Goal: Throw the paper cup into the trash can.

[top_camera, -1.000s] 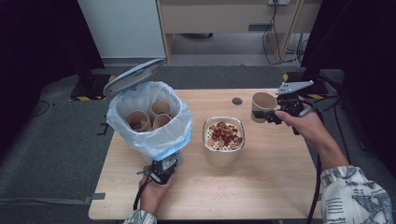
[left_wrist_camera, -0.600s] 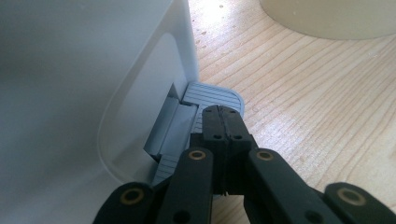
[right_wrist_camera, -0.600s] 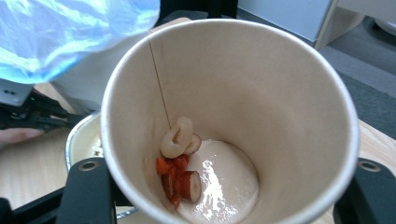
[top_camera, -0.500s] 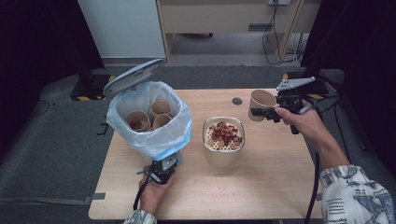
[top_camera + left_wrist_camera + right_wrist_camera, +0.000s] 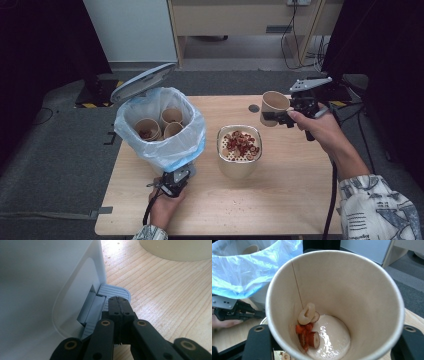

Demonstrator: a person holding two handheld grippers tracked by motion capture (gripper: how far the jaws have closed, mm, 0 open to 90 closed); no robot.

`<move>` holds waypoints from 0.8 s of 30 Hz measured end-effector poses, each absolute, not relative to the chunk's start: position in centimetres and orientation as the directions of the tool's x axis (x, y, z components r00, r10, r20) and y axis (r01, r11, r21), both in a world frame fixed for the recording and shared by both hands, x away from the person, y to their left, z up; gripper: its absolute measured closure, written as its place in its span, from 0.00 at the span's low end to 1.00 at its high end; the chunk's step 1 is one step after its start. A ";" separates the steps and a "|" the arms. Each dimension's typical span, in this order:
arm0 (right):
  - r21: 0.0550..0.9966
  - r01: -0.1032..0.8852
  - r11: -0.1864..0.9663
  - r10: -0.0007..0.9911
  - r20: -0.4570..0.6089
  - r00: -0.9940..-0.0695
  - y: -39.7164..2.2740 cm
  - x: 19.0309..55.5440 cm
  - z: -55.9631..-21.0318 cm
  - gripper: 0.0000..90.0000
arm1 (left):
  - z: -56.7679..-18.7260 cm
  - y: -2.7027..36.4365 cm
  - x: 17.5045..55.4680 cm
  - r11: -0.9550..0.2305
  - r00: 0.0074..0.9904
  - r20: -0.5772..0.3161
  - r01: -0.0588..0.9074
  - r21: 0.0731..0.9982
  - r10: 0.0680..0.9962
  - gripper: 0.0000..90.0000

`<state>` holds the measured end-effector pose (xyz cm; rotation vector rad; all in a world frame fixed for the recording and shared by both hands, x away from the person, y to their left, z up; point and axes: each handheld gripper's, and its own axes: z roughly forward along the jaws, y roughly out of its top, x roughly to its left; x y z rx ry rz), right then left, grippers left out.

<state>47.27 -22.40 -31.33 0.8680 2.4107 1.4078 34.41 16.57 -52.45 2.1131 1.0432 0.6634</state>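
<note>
Lifted and tipped a little more than a second ago, the paper cup point(image 5: 274, 106) in the right gripper's point(image 5: 274, 118) jaws hangs right of the strainer bowl point(image 5: 239, 150), mouth toward it, while the left gripper's point(image 5: 119, 305) shut jaws press the bin pedal point(image 5: 113, 292) on the desk point(image 5: 280, 200).

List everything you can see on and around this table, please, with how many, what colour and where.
Table: one, light wood, centre of the high view.
Pedal bin: one, white, lid up, on the table's left.
Bin liner: one, pale blue, over the bin's rim.
Used cups in the bin: at least three, brown paper.
Strainer pot: one, cream, mid-table, red and pale food scraps on top.
Held cup: one, brown paper, tilted above the table's far right; leftovers inside.
Small disc: one, dark, on the far table edge.
Cabinet: one, white, behind the table.
Left claw: black, shut, pressing the bin's grey pedal.
Right claw: black, shut on the held cup.
</note>
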 end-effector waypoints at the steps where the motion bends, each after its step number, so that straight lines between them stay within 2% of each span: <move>1: 0.849 0.379 0.369 0.589 0.102 -0.802 -22.1 47.3 -31.2 0.37 | -52.5 16.5 34.4 -0.439 0.544 0.133 0.483 0.758 0.828 0.99; 24: 0.855 0.359 0.375 0.572 0.092 -0.815 -17.0 47.5 -29.2 0.36 | -52.4 16.6 34.4 -0.450 0.552 0.140 0.477 0.755 0.822 0.99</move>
